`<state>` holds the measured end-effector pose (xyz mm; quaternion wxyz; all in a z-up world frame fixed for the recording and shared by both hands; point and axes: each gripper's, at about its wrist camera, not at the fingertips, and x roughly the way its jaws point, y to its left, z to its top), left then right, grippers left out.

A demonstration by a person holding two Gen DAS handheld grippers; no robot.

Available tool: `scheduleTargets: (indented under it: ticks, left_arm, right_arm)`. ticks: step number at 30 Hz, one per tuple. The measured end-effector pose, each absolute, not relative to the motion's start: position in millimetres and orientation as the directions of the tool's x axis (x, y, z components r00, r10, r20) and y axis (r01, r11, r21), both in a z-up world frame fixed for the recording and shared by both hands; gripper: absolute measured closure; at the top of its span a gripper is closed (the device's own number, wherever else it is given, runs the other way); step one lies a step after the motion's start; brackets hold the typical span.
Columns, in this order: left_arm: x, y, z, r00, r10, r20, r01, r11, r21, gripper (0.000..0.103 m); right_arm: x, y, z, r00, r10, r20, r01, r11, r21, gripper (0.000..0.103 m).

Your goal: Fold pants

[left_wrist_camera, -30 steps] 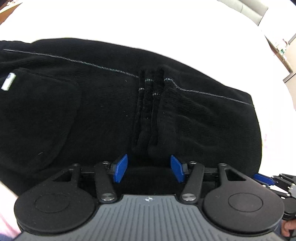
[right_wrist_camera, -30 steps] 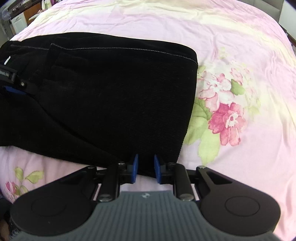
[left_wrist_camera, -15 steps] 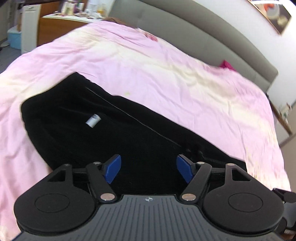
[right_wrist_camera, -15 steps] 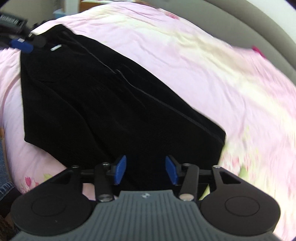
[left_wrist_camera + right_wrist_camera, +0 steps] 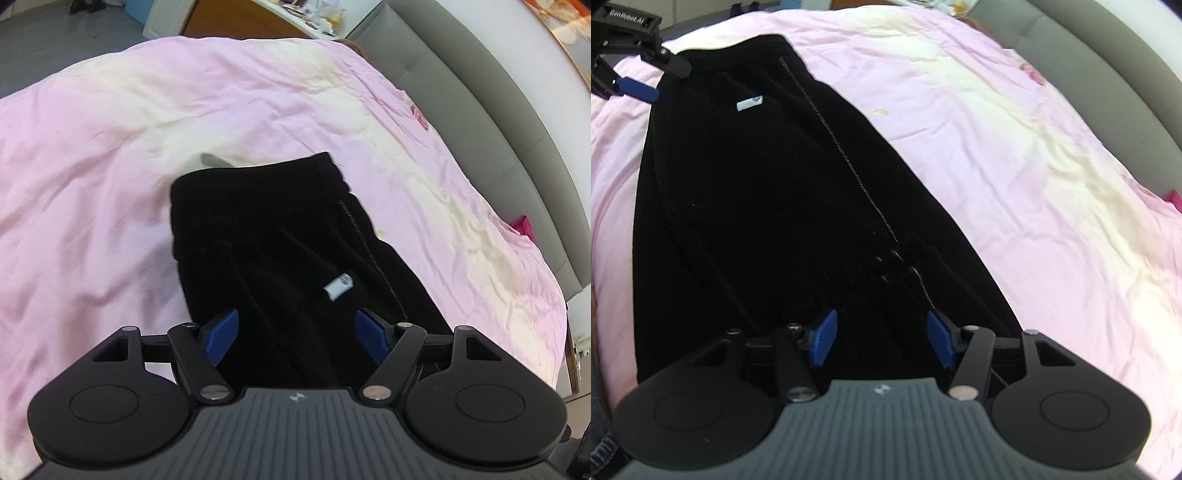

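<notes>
Here, in the left wrist view, the black pants [image 5: 295,258] lie folded on the pink bed [image 5: 110,184], running away from the camera toward a grey headboard [image 5: 498,122]. The left gripper [image 5: 297,338] hangs above their near end with its jaws spread wide; they have just been opening, and the blue pads [image 5: 221,334] touch no cloth. The near part of the pants shows between and under the fingers, but nothing is pinched. A white tag [image 5: 338,286] sits on the fabric just ahead of the right-side finger, with a stitched seam beside it.

In the right wrist view, the pants [image 5: 757,203] stretch from under the right gripper [image 5: 882,339] up to the top left corner, where the left gripper [image 5: 631,86] shows at their far end. The right gripper's jaws stand partly apart, having just opened, and its pads [image 5: 823,338] are clear of the cloth that lies below them. The tag [image 5: 750,103] lies near the far end. Bare pink sheet fills the right side, well apart from either gripper.
</notes>
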<state>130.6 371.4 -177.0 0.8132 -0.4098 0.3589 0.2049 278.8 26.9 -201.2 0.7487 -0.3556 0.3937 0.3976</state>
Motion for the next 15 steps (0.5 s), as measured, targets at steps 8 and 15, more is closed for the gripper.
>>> scheduleTargets:
  ticks: [8,15]
  left_arm:
    - [133.4,406.0,-205.8,0.662,-0.008,-0.750,-0.662,0.462,-0.590,0.017]
    - [117.3,409.9,-192.9,0.677,-0.007,-0.736,-0.656,0.449,-0.607,0.017]
  right_arm:
    - [307.4,71.9,-231.3,0.272,0.245,-0.931,-0.939,0.278,-0.201,0.043]
    - [319.8,85.9,-239.2,0.214,0.191,-0.958,-0.958,0.230,-0.169,0.042]
